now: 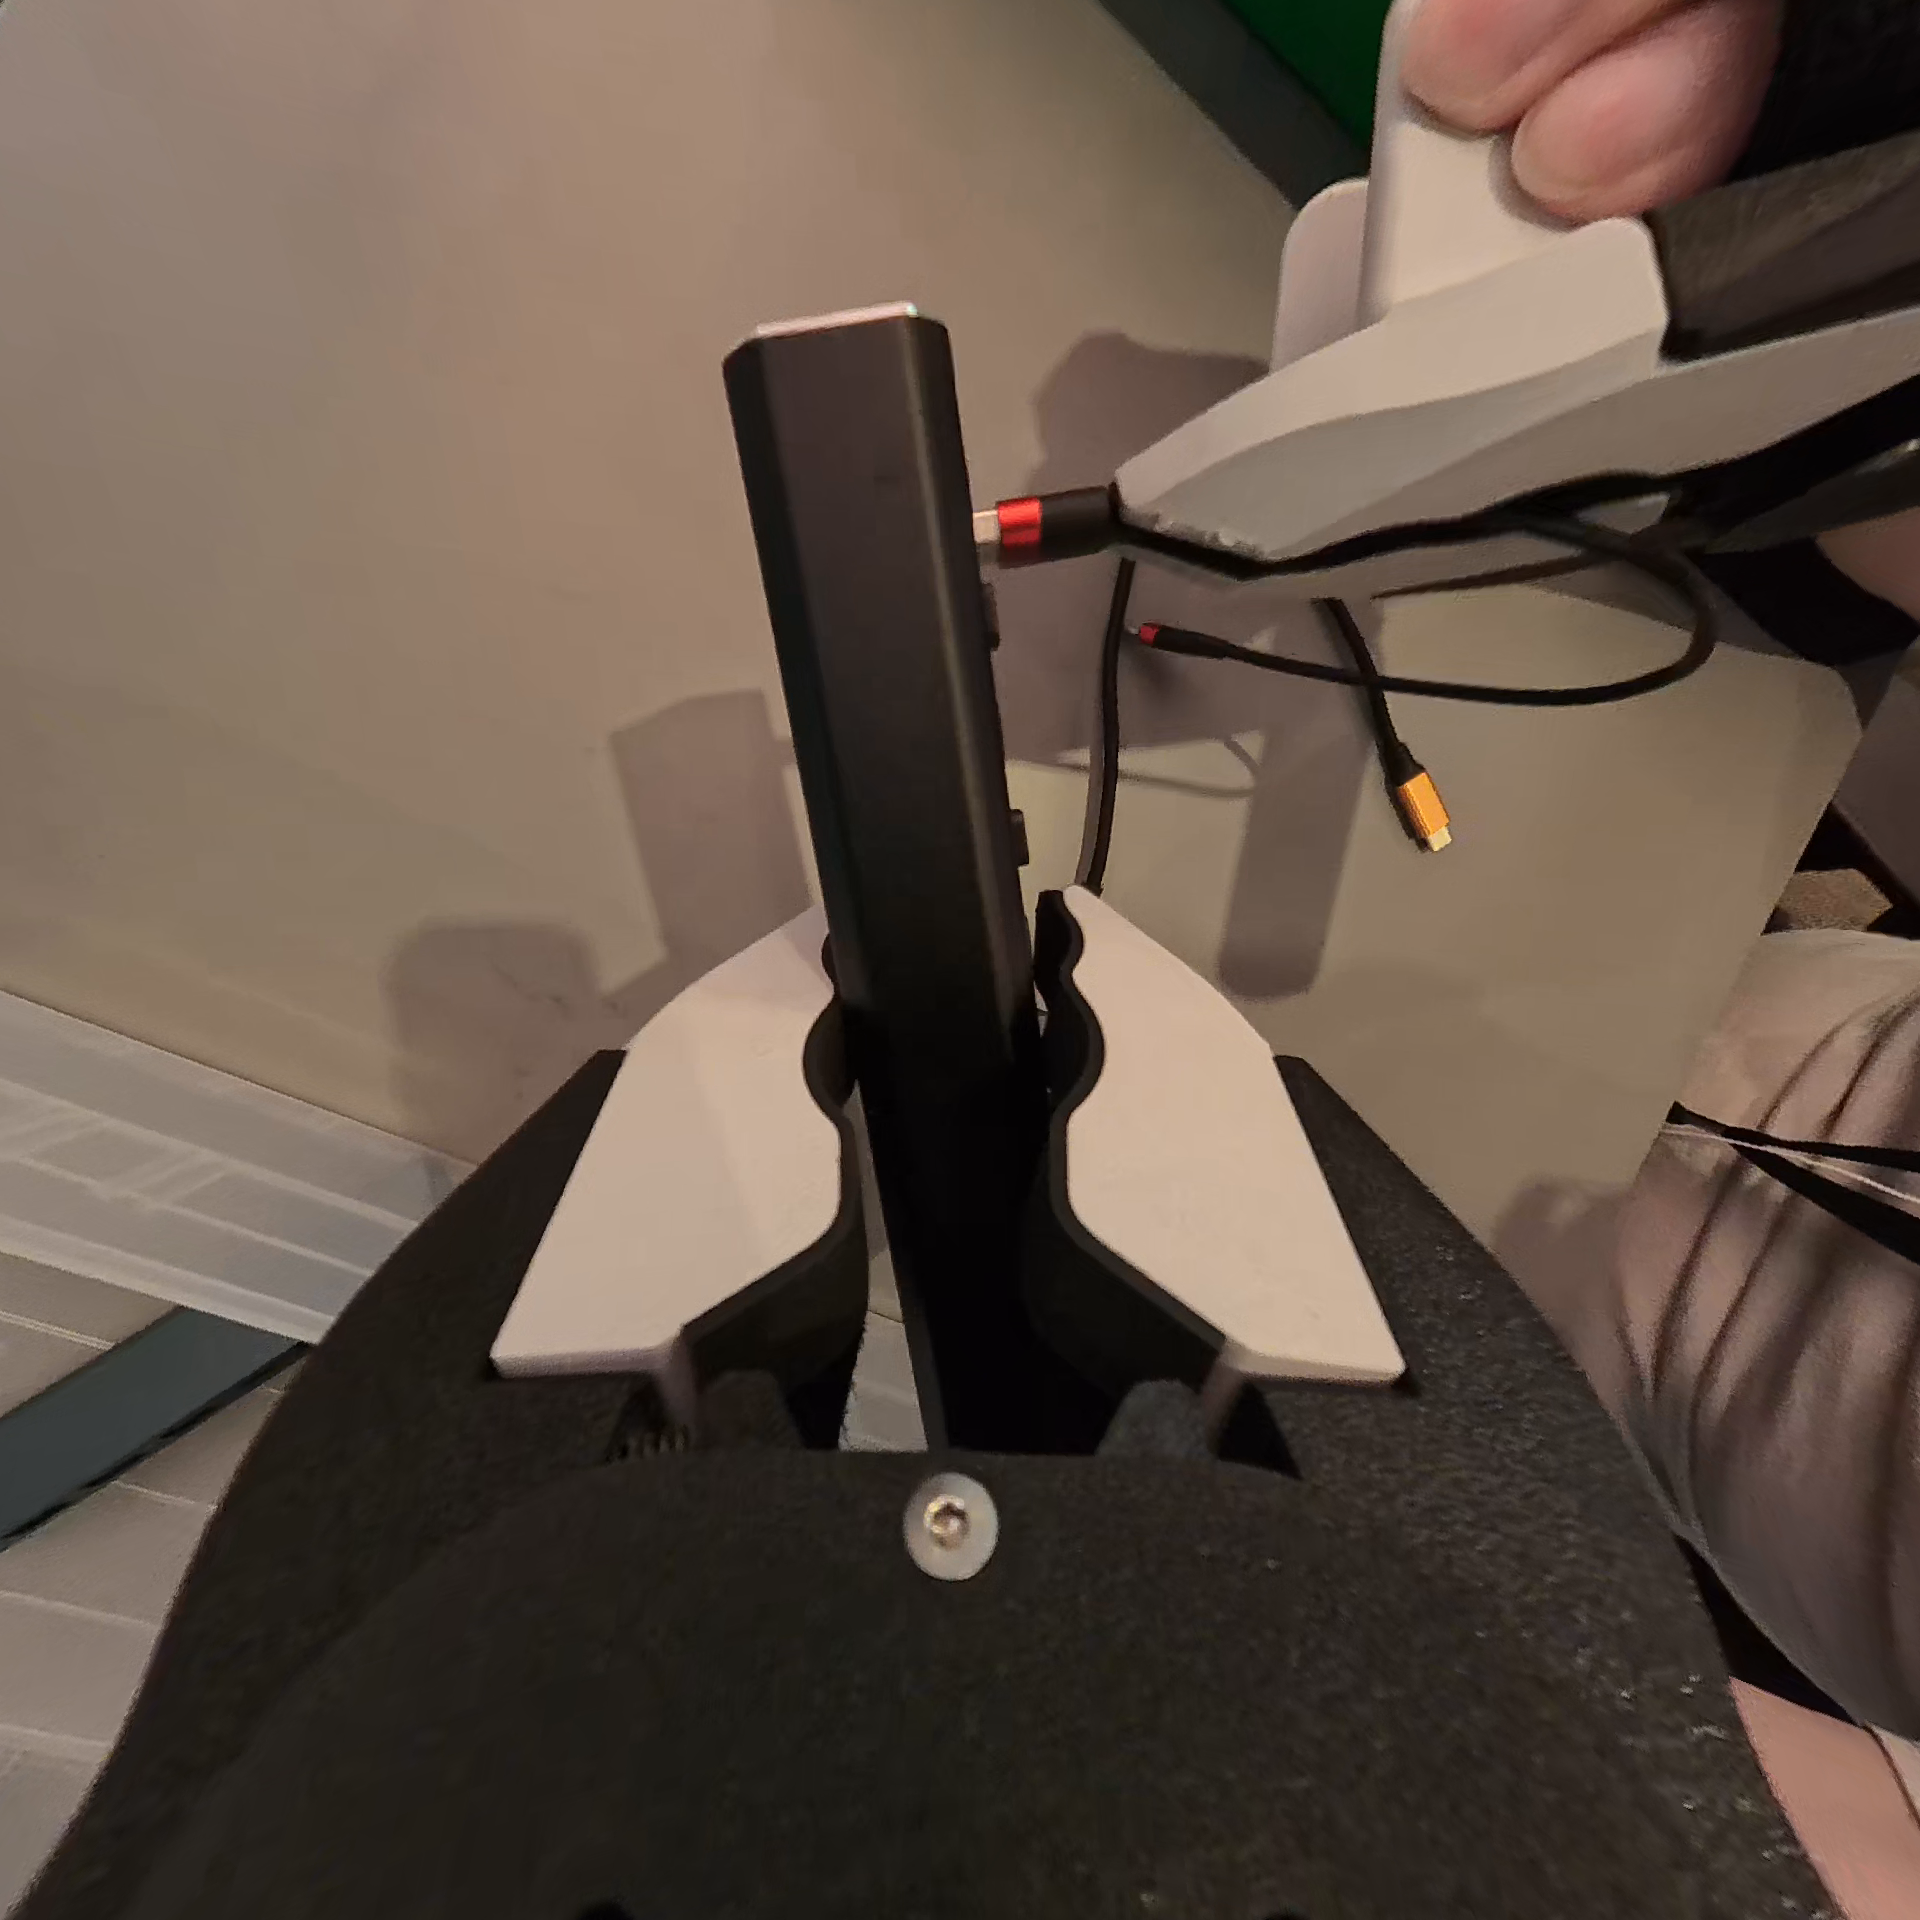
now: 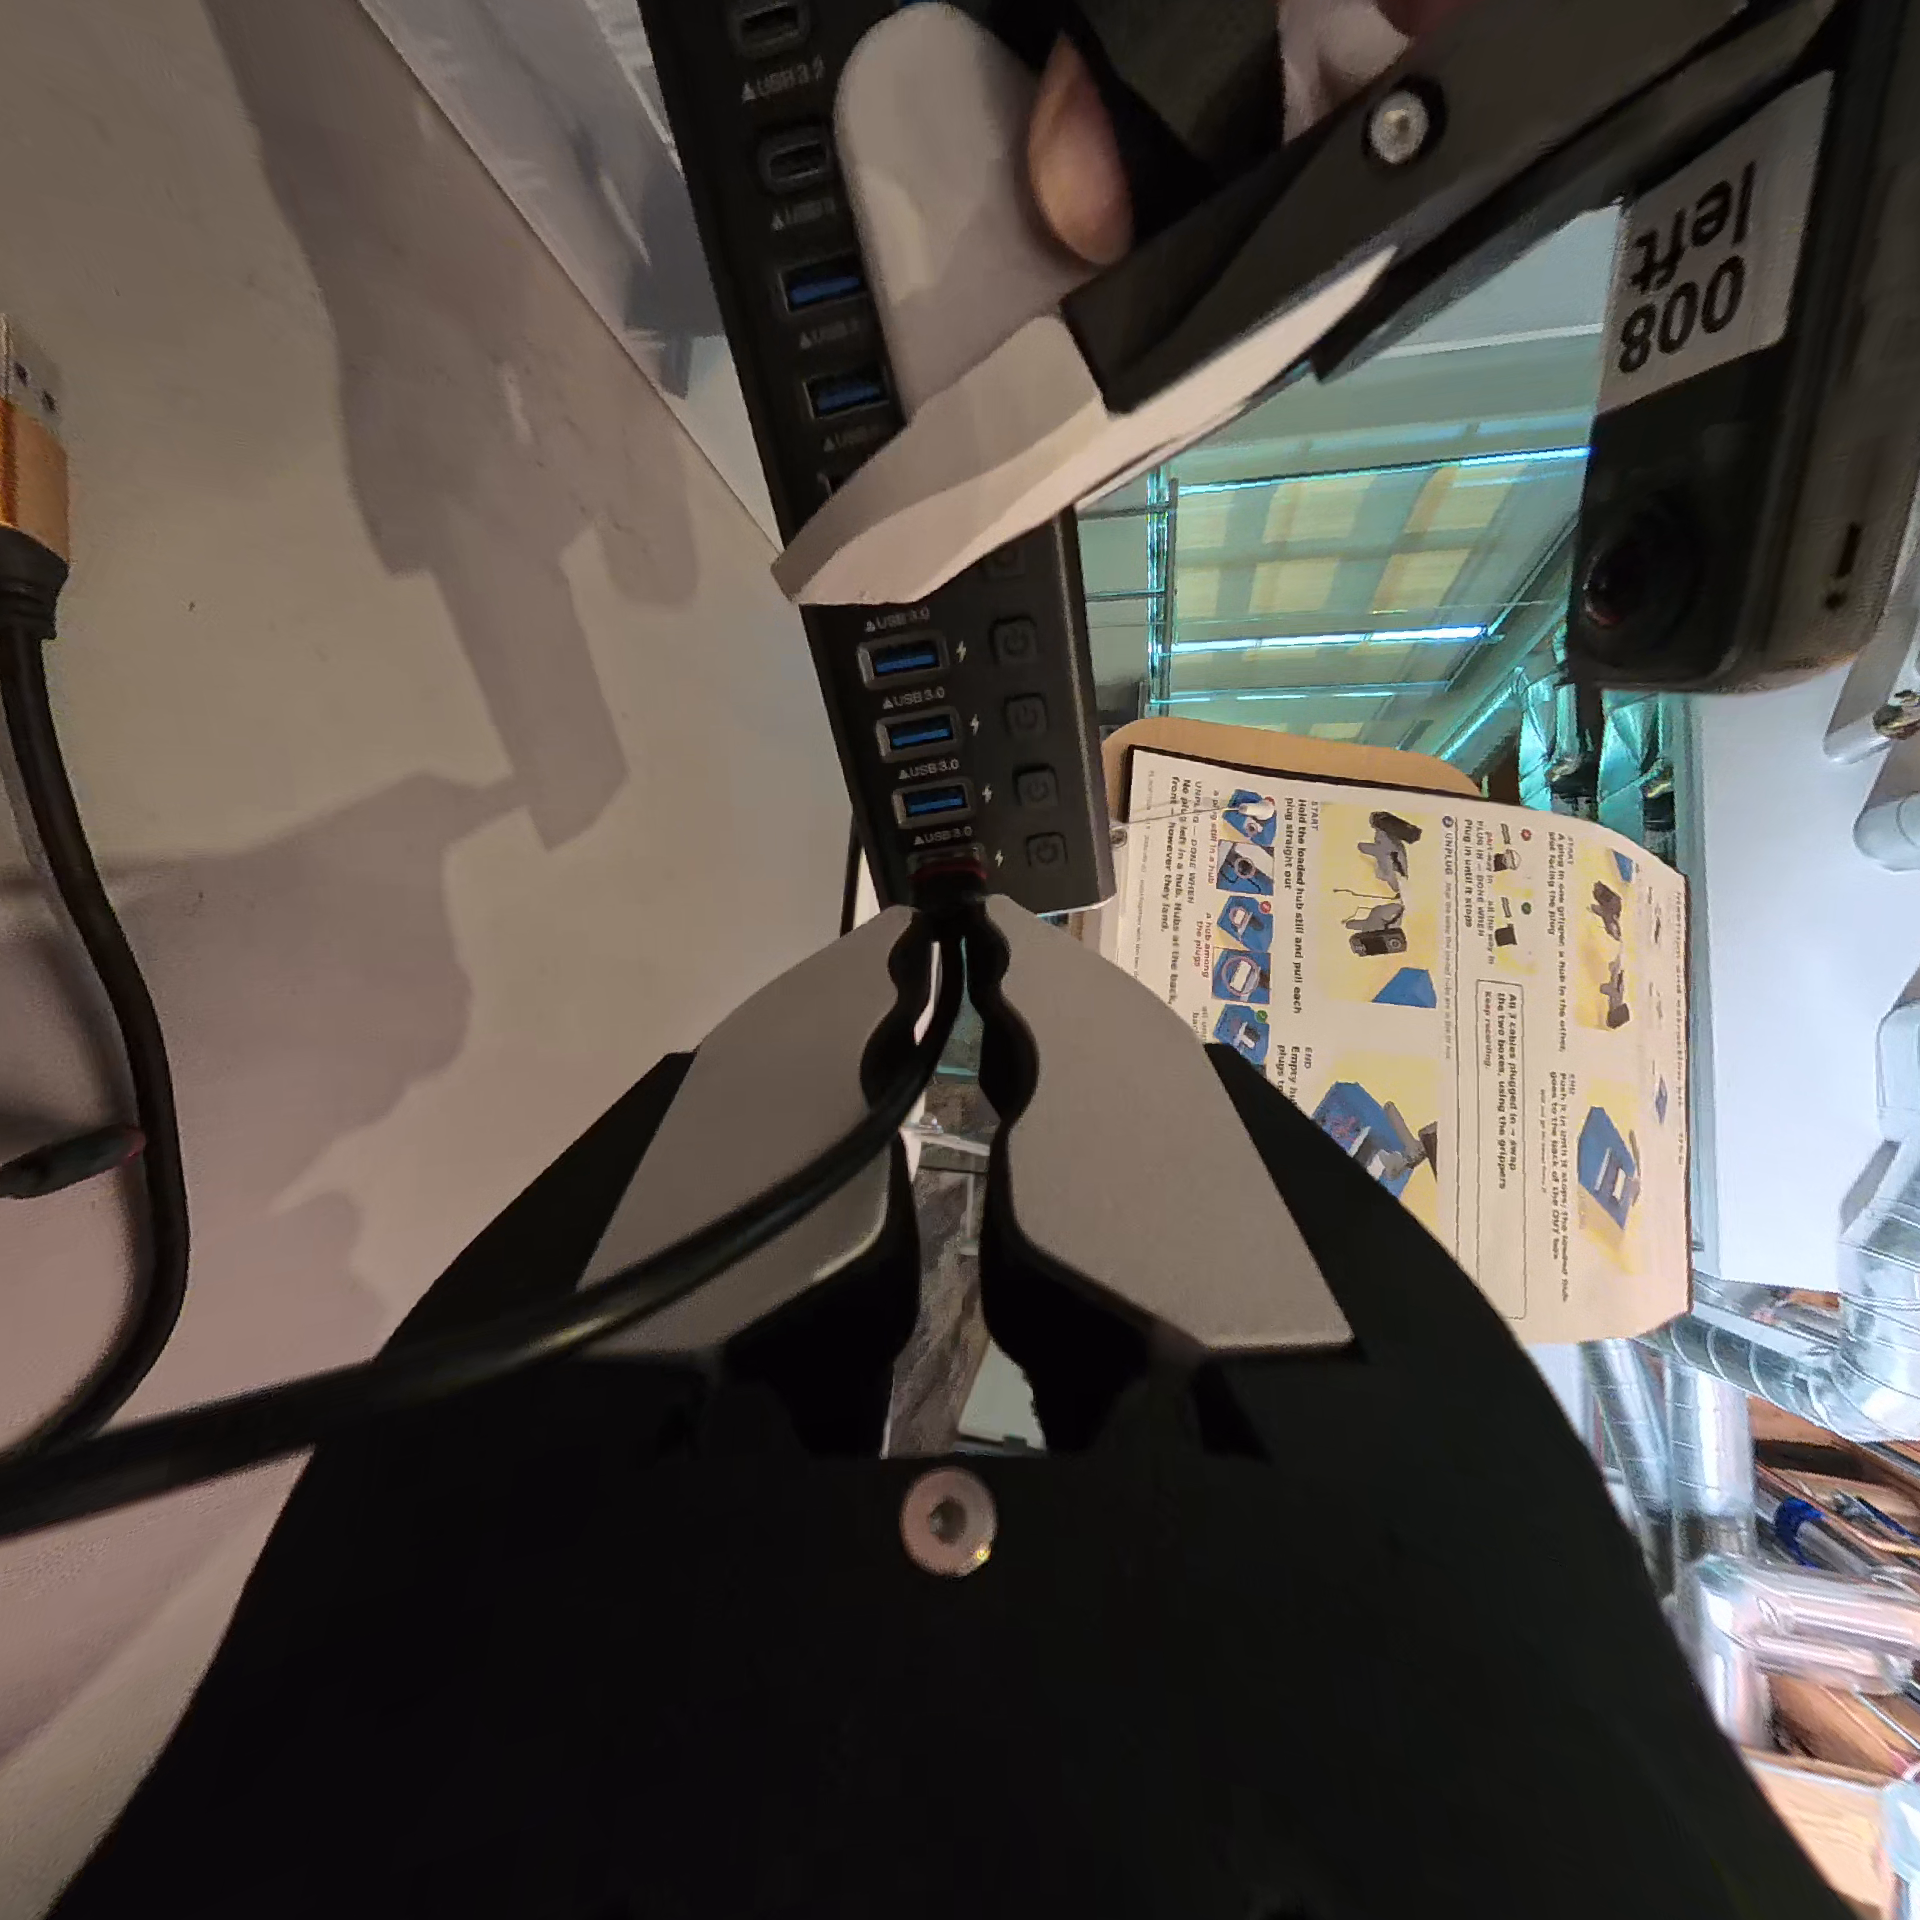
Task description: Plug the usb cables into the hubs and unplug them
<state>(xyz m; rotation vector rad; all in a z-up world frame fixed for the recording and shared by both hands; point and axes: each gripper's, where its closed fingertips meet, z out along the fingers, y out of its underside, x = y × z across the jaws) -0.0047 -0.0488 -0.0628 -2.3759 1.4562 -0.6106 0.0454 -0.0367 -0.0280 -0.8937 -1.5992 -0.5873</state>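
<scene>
My left gripper (image 1: 940, 925) is shut on a long black USB hub (image 1: 883, 675) and holds it upright above the table. My right gripper (image 2: 945, 914) is shut on a black plug with a red collar (image 2: 945, 868). It holds the plug at the hub's (image 2: 935, 727) end port, below a row of blue ports. In the left wrist view the red plug (image 1: 1039, 525) meets the hub's right side with a bit of silver metal still showing, and the right gripper (image 1: 1132, 509) comes in from the upper right. The left gripper's white finger (image 2: 935, 488) crosses the hub's middle.
Loose black cables lie on the beige table (image 1: 312, 520), one with a gold plug (image 1: 1418, 795) and one with a small red tip (image 1: 1153, 636). The gold plug (image 2: 26, 457) also shows at the left edge. A printed instruction sheet (image 2: 1403, 1039) stands behind the hub. A clear bin (image 1: 156, 1195) sits lower left. Tip to tip, the grippers are about 7 cm apart.
</scene>
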